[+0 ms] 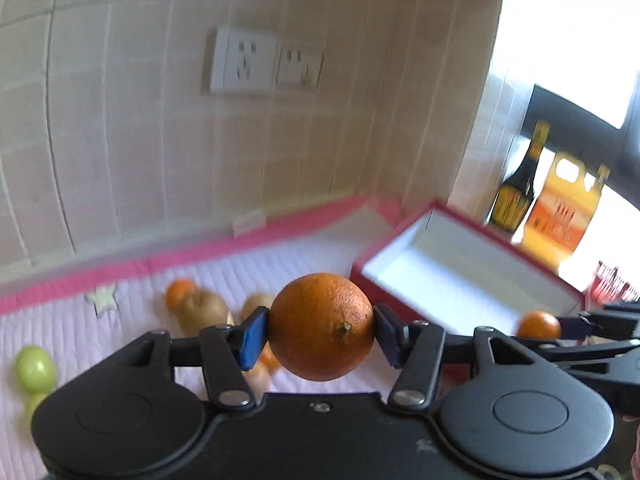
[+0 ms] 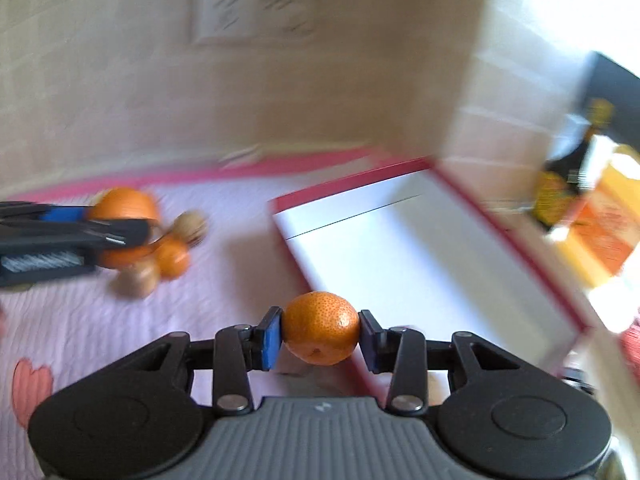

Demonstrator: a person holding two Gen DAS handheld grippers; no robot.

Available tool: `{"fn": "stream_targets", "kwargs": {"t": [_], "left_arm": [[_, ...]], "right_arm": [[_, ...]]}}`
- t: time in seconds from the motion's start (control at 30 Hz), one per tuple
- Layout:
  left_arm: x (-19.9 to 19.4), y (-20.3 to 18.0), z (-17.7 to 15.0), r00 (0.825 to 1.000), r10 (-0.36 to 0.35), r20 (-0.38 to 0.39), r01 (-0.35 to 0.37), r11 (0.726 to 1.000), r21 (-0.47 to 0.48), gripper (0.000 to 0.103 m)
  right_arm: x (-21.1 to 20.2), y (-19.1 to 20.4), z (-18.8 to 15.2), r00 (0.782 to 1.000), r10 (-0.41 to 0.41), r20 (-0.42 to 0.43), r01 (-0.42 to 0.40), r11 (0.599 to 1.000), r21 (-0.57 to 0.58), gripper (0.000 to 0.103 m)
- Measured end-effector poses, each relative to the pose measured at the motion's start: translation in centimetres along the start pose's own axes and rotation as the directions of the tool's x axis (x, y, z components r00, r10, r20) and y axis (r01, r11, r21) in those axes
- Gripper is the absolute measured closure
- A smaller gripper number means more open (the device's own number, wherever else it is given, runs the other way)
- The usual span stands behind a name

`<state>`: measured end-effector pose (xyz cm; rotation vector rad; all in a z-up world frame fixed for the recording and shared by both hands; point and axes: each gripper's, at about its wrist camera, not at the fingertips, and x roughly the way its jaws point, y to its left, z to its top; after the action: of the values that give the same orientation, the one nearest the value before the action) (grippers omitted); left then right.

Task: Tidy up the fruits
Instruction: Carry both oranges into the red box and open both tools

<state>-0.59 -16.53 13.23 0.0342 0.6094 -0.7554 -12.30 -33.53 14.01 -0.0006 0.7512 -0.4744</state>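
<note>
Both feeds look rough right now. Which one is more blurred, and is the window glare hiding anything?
Right wrist view: heavy motion blur on the wall sockets and loose fruit; only the right tool and its small orange mandarin stay sharp. Left wrist view: milder blur; the left tool and large round orange are crisp. The blown-out window washes out the upper right.

Colours and patterns: fruit, box, cloth

Orange deep orange, pitted; mandarin orange, speckled; box red rim, white inside; quilted cloth pale lilac, pink border, pink heart; gripper pads blue.
</note>
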Motion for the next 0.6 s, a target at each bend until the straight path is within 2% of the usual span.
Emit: {"fn": "stream_targets", "kwargs": {"t": [0.07, 0.13, 0.2, 0.27, 0.37, 0.43, 0.6], "left_arm": [[-0.9, -0.4, 1.1, 0.999, 0.011, 0.051, -0.012, 0.999, 0.03, 0.035], [-1.4, -2.6, 1.6, 0.99, 0.063, 0.128, -0.079, 0.989, 0.123, 0.035], [-1.0, -3.8, 1.9, 0.989, 0.043, 0.143, -0.063, 0.988, 0.139, 0.035], [0.5, -5.1, 2.4, 0.993, -0.04, 0.107, 0.029, 0.994, 0.108, 0.035], [3.3, -7.4, 2.3, 0.99, -0.12, 0.073, 0.112, 0.988, 0.104, 0.035], [5.5, -8.7, 1.9, 0.986, -0.164, 0.023, 0.161, 0.983, 0.087, 0.035], [8.6, -11.2, -0.2, 0.978, -0.2, -0.058, 0.205, 0.974, 0.096, 0.035]], "right_arm": [[-1.2, -2.4, -0.2, 0.999, -0.051, 0.01, 0.05, 0.997, 0.051, 0.061], [-2.0, -4.8, -0.8, 0.997, -0.08, 0.016, 0.078, 0.991, 0.113, 0.061], [-2.2, -6.5, -1.4, 0.995, -0.099, 0.022, 0.094, 0.982, 0.165, 0.061], [-2.1, -7.8, -2.0, 0.994, -0.109, 0.023, 0.102, 0.972, 0.21, 0.061], [-1.1, -9.6, -2.5, 0.994, -0.111, 0.009, 0.104, 0.958, 0.268, 0.061], [0.1, -10.3, -2.8, 0.995, -0.102, -0.009, 0.1, 0.955, 0.279, 0.061], [2.6, -10.6, -3.3, 0.995, -0.089, -0.036, 0.096, 0.96, 0.265, 0.061]]}}
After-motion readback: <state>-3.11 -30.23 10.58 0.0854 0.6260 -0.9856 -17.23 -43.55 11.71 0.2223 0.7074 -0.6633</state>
